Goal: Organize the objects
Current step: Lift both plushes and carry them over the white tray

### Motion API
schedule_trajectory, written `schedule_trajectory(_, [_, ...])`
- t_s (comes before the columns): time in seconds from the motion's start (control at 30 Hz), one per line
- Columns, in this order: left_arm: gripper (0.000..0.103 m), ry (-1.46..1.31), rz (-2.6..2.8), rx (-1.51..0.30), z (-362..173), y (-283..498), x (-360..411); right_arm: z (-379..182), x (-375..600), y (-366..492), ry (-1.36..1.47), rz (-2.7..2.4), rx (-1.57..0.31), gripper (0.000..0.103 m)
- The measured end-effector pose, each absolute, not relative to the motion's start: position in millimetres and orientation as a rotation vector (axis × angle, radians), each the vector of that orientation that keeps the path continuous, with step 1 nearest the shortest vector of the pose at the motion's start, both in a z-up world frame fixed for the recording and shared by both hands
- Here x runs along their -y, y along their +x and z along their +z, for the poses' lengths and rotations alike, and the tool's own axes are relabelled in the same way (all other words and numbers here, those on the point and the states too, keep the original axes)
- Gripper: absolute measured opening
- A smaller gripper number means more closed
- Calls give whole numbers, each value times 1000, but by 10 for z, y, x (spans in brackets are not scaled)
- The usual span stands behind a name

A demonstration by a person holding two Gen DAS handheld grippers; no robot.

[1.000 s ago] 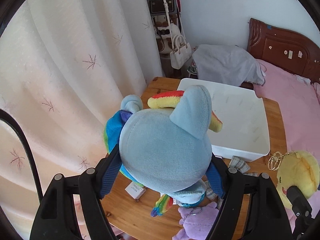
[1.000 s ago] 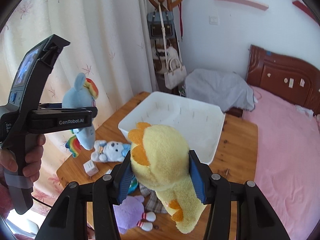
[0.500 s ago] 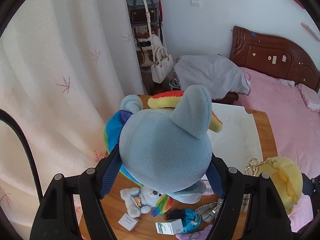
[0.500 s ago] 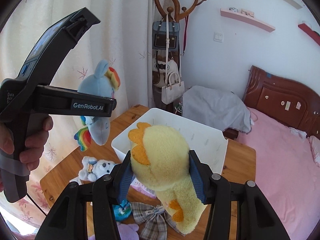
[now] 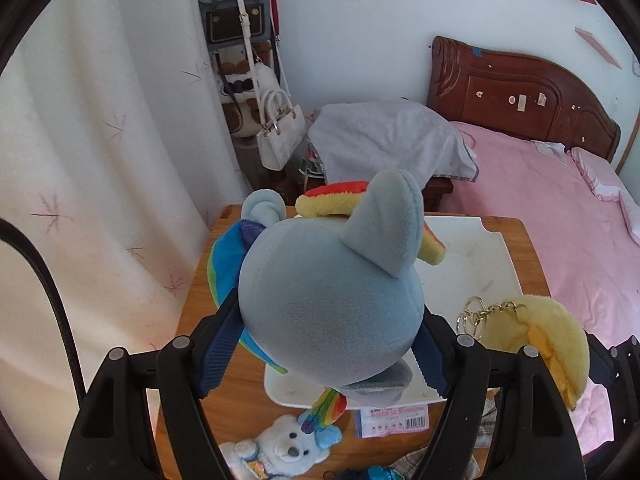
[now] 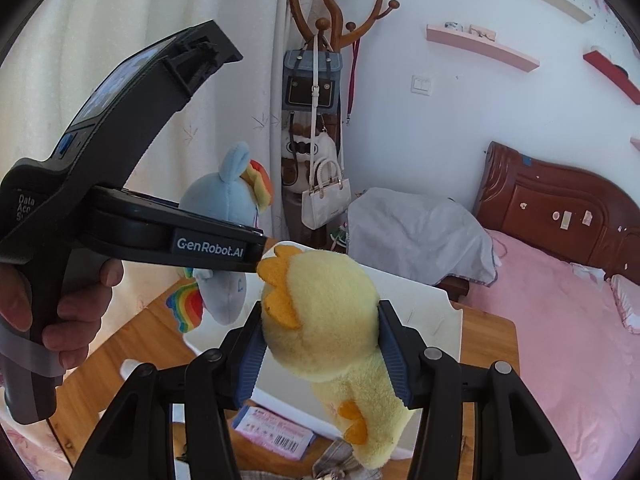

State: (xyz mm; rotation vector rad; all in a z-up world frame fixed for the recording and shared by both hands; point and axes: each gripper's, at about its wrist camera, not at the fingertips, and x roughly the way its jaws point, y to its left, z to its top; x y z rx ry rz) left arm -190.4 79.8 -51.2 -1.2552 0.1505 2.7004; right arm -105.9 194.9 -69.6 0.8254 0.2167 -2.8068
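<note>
A blue pony plush point(image 5: 332, 304) with a rainbow mane is being pinched between the pads of the left gripper point(image 5: 326, 344), whose jaws are being pressed against both of its sides. Below and beyond those jaws, a white tray point(image 5: 476, 264) is being borne by the wooden table point(image 5: 188, 320); nearer the camera, beneath the jaws, a white teddy bear point(image 5: 280, 448) and a barcoded packet point(image 5: 394, 416) are lying, the packet's print being too small to be read. In the right wrist view, the left gripper's side is being shown with "GenRobot.AI" printed in white, and a partly hidden label reading "Data" is being seen on its handle, which is being held by the left hand point(image 6: 76, 320). A yellow duck plush point(image 6: 324, 324) is being clamped between the jaws of the right gripper point(image 6: 322, 344), above the tray. A gold keyring point(image 5: 478, 312) is being carried on the duck.
</note>
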Motion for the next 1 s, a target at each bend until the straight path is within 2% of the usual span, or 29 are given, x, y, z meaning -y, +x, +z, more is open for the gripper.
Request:
schedule_trajectory(0.23, [80,-1294,2637,-165,-722,-2143,-860,-902,-1924,-1261,870,-2835,-278,54])
schedule_trajectory(0.67, [81,-1362,2557,-215,-895,-2268,-960,-958,-1864,-1334,896,-2843,-341,54])
schedule_trajectory(0.7, [81,-1363,2549,-218,-890,-2264,-962,-951,-1862,-1332,906,-2843,-337,55])
schedule_trajectory(0.77, [82,-1363,2541,-226,-880,-2256,-960,-926,-1857,-1316,919,-2843,-329,65])
schedule_trajectory(1.0, [82,-1348,2529,-204,-813,-2242,-905,-737,-1915,-1225,929,-2859,-158,76])
